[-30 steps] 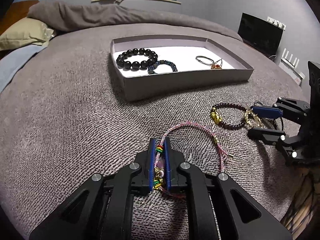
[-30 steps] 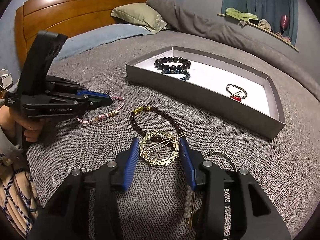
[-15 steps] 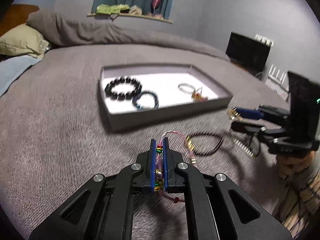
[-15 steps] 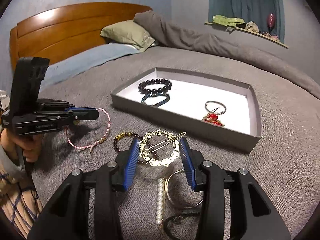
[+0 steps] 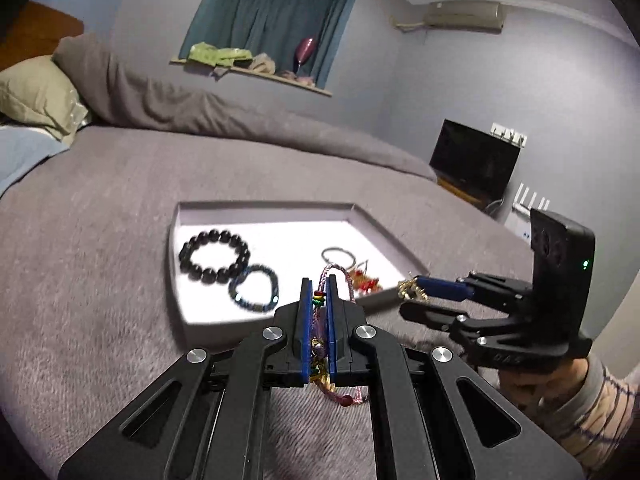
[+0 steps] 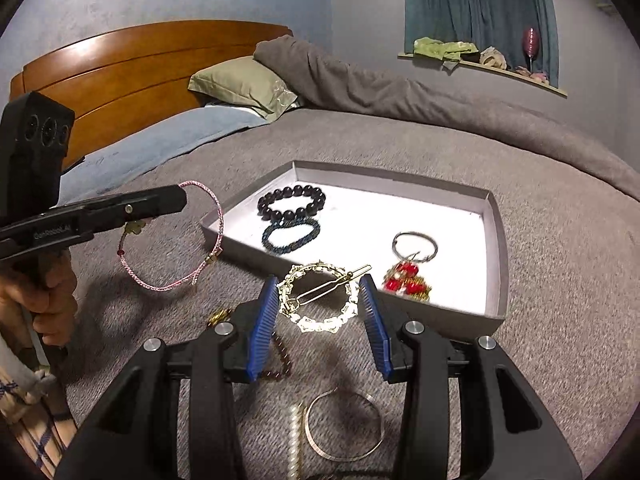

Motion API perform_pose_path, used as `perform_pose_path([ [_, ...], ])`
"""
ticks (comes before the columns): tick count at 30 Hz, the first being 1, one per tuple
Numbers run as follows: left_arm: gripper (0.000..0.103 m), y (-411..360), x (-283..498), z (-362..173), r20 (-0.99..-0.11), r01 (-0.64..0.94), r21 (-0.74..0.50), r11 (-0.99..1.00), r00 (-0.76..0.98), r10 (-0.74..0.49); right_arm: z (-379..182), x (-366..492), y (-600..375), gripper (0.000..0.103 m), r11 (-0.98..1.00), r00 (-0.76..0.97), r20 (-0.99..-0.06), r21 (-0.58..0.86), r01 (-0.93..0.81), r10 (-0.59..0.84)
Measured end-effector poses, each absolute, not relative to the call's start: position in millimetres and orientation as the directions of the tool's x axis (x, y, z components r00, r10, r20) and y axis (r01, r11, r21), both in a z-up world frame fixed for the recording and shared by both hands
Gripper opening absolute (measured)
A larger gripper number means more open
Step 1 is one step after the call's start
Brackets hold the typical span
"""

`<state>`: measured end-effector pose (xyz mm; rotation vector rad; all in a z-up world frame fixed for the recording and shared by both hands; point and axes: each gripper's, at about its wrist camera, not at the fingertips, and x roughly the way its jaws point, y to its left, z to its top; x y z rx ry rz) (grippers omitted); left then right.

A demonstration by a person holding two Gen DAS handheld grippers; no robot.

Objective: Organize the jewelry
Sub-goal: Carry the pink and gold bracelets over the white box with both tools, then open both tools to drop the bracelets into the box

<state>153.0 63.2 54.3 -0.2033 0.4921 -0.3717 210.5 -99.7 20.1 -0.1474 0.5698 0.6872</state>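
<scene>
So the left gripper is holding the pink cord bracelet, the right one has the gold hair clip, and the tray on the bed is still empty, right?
Not quite. The tray is not empty: the right wrist view shows a black bead bracelet, a dark blue bracelet and a ring with red charms in it. The left gripper does hold the pink cord bracelet, the right gripper the gold hair clip.

Black gripper (image 5: 319, 292) w/ blue ribbed pads, silver screws, striped plaid sleeve (image 5: 600, 408)

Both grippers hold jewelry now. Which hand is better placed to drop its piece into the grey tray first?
Probably right: the right gripper holds the gold hair clip at the tray wall; the left gripper's pink cord bracelet hangs farther off.
</scene>
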Motion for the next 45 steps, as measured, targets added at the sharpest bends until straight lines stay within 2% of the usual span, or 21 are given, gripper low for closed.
perform_pose_path([
  [11, 0.007, 70, 181, 68, -0.374, 0.263, -0.308, 0.914, 0.850, -0.371, 22, 248, -111, 0.041, 0.797, 0.648, -0.535, 0.086, -0.597, 0.543],
  [24, 0.007, 82, 221, 62, -0.391, 0.186, -0.324, 0.928, 0.866, -0.311, 22, 285, -108, 0.041, 0.817, 0.662, -0.538, 0.090, -0.569, 0.521],
  [30, 0.007, 77, 234, 54, -0.426, 0.165, -0.296, 0.941, 0.859, -0.284, 16, 293, -104, 0.041, 0.823, 0.661, -0.556, 0.077, -0.562, 0.503],
  [35, 0.007, 70, 242, 44, -0.481, 0.136, -0.245, 0.960, 0.843, -0.242, 10, 300, -102, 0.041, 0.828, 0.653, -0.575, 0.080, -0.555, 0.493],
  [45, 0.007, 72, 252, 23, -0.579, 0.087, -0.222, 0.971, 0.789, -0.203, 2, 304, -90, 0.041, 0.820, 0.634, -0.606, 0.055, -0.569, 0.481],
])
